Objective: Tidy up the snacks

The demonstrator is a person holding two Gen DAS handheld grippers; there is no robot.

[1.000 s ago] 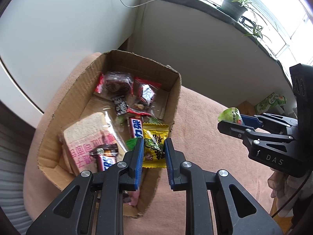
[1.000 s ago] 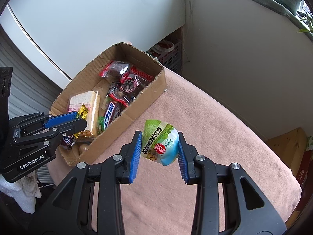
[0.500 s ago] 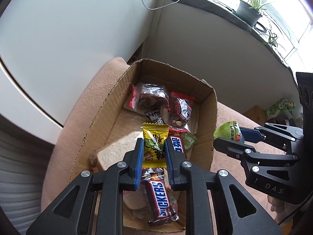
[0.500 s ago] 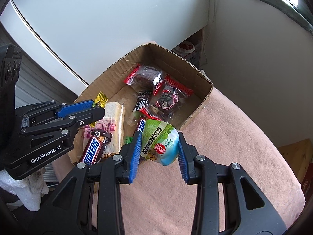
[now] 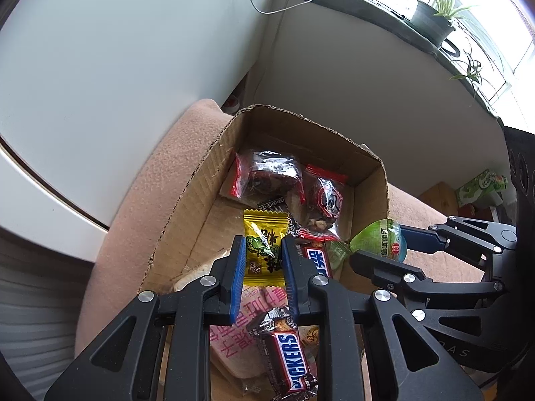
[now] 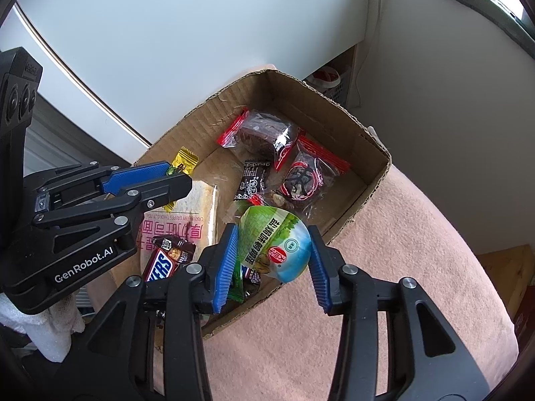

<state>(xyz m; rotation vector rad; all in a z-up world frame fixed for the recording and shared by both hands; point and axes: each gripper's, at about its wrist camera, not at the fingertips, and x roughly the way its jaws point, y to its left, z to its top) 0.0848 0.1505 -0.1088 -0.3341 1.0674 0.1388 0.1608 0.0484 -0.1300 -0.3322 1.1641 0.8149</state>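
Observation:
An open cardboard box (image 5: 301, 120) (image 6: 334, 100) sits on a pink blanket and holds several wrapped snacks. My left gripper (image 5: 263, 244) (image 6: 179, 175) hangs over the box's near half, shut on a yellow candy packet (image 5: 262, 224) (image 6: 185, 160). My right gripper (image 6: 271, 230) (image 5: 378, 244) is over the box's right wall. Its jaws are opening. A green and blue puffy packet (image 6: 277, 250) (image 5: 378, 239) sits loose between them, with a small gap at the right pad.
In the box lie a Snickers bar (image 5: 287, 351) (image 6: 164, 264), a wrapped bread slice (image 6: 197, 210) and two red-edged dark packets (image 5: 271, 173). The pink blanket (image 6: 401, 267) spreads to the right. White walls stand behind the box. A potted plant (image 5: 434, 23) is on the sill.
Both grippers have come from beside the box to above it, each carrying its packet. The right jaws have spread wider around the green packet; the left jaws stay clamped.

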